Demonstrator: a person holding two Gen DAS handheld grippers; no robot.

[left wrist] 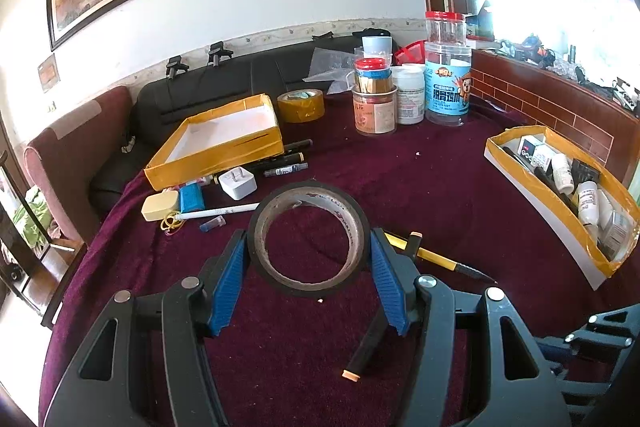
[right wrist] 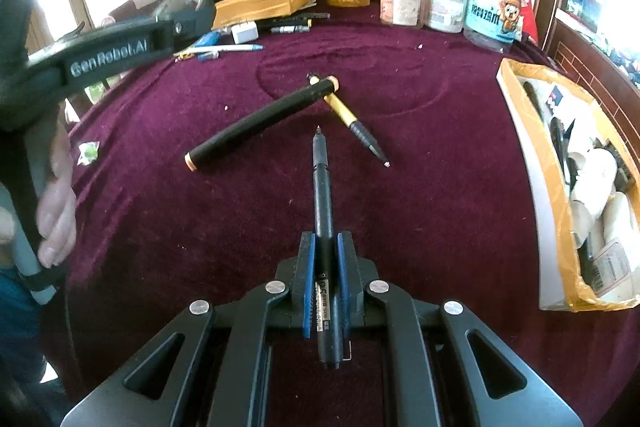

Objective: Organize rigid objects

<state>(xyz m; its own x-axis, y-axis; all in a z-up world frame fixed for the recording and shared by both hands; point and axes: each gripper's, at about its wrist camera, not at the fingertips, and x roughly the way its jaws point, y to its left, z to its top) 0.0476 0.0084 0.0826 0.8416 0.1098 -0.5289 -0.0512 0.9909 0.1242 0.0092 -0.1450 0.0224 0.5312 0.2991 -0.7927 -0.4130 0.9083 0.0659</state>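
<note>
- Left wrist view: the left gripper [left wrist: 308, 259] is clamped on a black tape roll [left wrist: 308, 241], one blue pad on each side of the ring, which is held above the purple cloth [left wrist: 420, 195].
- Just behind the right pad lies a yellow pen [left wrist: 436, 257]; a black marker [left wrist: 367, 345] runs under that finger toward the camera.
- Further back left sits an empty yellow tray [left wrist: 216, 143], with markers [left wrist: 286, 159], a white charger [left wrist: 237, 183], a white pen [left wrist: 218, 213] and an eraser [left wrist: 159, 205] in front of it.
- A yellow tape roll [left wrist: 301, 105] and a cluster of jars [left wrist: 408, 95] stand at the back.
- At the right, a second tray [left wrist: 560, 203] holds bottles and boxes.
- Right wrist view: the right gripper [right wrist: 326, 247] is closed on a black pen [right wrist: 323, 227], gripped near its rear end, tip pointing forward over the cloth [right wrist: 440, 187].
- Ahead of the tip, the black marker [right wrist: 260, 123] lies across the yellow pen [right wrist: 352, 117].
- The second tray [right wrist: 560, 187] sits at the right edge.
- At the left, a hand [right wrist: 56, 203] grips the left gripper's handle; its fingers are out of view here.
</note>
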